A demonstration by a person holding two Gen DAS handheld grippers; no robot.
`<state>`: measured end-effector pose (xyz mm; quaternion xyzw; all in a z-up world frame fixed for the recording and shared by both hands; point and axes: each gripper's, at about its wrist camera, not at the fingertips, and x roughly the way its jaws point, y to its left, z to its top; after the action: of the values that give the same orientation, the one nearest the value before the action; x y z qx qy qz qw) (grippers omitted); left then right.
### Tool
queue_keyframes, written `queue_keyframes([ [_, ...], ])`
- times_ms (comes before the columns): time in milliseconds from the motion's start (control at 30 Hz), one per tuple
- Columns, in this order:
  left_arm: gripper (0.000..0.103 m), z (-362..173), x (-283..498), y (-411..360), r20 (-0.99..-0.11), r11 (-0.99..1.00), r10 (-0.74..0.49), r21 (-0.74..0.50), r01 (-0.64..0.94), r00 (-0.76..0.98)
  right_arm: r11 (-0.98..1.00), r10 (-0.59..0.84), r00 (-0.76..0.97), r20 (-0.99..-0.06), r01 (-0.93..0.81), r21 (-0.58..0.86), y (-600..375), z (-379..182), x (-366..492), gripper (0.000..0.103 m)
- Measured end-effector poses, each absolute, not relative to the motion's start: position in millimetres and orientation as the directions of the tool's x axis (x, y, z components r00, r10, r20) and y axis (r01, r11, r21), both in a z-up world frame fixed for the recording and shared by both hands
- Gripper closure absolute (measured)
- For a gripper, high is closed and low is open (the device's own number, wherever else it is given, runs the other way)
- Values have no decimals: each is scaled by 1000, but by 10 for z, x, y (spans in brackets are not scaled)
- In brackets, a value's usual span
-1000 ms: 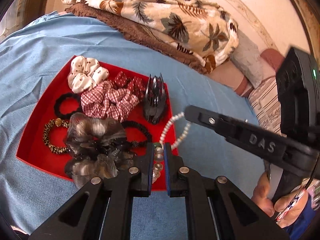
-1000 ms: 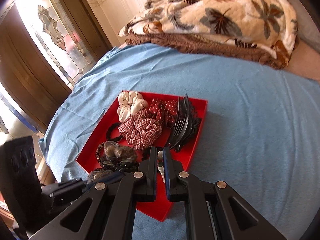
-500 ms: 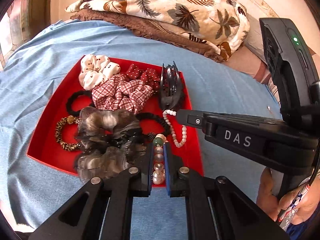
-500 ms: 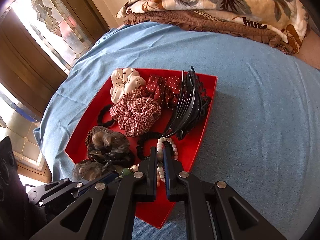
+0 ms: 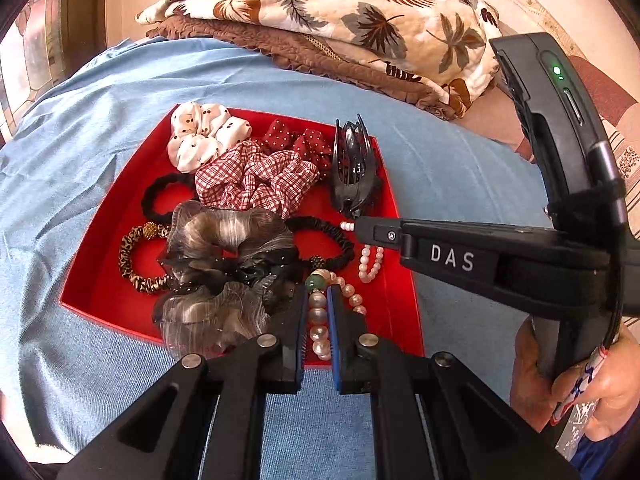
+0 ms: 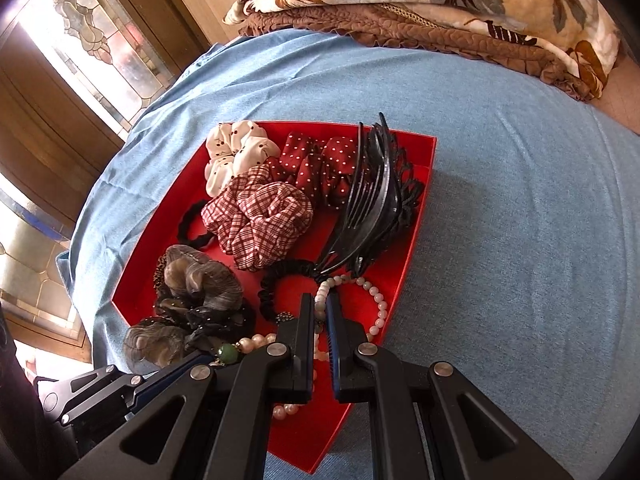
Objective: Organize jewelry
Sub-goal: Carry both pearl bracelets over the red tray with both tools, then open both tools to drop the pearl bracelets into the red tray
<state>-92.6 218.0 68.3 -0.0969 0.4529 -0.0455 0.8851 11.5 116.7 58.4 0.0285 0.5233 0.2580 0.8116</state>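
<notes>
A red tray [image 5: 100,280] [image 6: 416,240] on a blue bedsheet holds scrunchies, black hair ties, a black claw clip [image 5: 354,172] [image 6: 372,208] and pearl jewelry. My left gripper [image 5: 318,300] is shut on a bracelet of large pearls with a green bead [image 5: 318,320], low over the tray's near right corner; the bead also shows in the right wrist view [image 6: 228,354]. My right gripper [image 6: 320,304] is shut on a small white pearl bracelet [image 6: 376,296] [image 5: 370,264], whose loop rests on the tray floor beside the claw clip.
Inside the tray lie a white dotted scrunchie [image 5: 204,136], a red plaid scrunchie [image 5: 256,178], a red polka-dot one [image 6: 320,164], a brown sheer one [image 5: 224,240] and a leopard-print tie [image 5: 132,252]. A folded leaf-print blanket [image 5: 360,20] lies behind. A stained-glass door [image 6: 92,48] stands left.
Both grippers have come down closer to the tray with their pearl pieces. The small pearl bracelet, which hung over the tray's right edge, now lies inside the tray.
</notes>
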Motion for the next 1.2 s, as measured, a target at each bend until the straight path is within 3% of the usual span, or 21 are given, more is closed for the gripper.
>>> queue_keyframes([
  [467, 94, 668, -931, 2207, -794, 977, -163, -213, -17, 586, 868, 460, 316, -830, -358, 345, 1087, 555, 161, 96],
  [500, 91, 672, -933, 2210, -793, 977, -163, -213, -16, 587, 867, 464, 317, -827, -353, 351, 1075, 559, 162, 96],
  [567, 72, 692, -944, 2202, -788, 977, -161, -212, -16, 594, 866, 473, 328, -818, -343, 363, 1035, 587, 164, 94],
  [600, 56, 709, -958, 2206, -781, 977, -161, -215, -18, 603, 866, 475, 331, -815, -341, 366, 1029, 599, 165, 92],
  [633, 50, 725, -966, 2208, -776, 976, -161, -219, -20, 610, 865, 479, 335, -811, -338, 371, 1015, 615, 163, 91],
  [800, 48, 751, -978, 2210, -765, 973, -168, -228, -18, 621, 868, 485, 371, -792, -314, 385, 897, 710, 135, 66],
  [1200, 42, 819, -1084, 2114, -745, 980, -152, -198, 2, 649, 884, 466, 412, -783, -250, 394, 550, 745, -2, 56],
])
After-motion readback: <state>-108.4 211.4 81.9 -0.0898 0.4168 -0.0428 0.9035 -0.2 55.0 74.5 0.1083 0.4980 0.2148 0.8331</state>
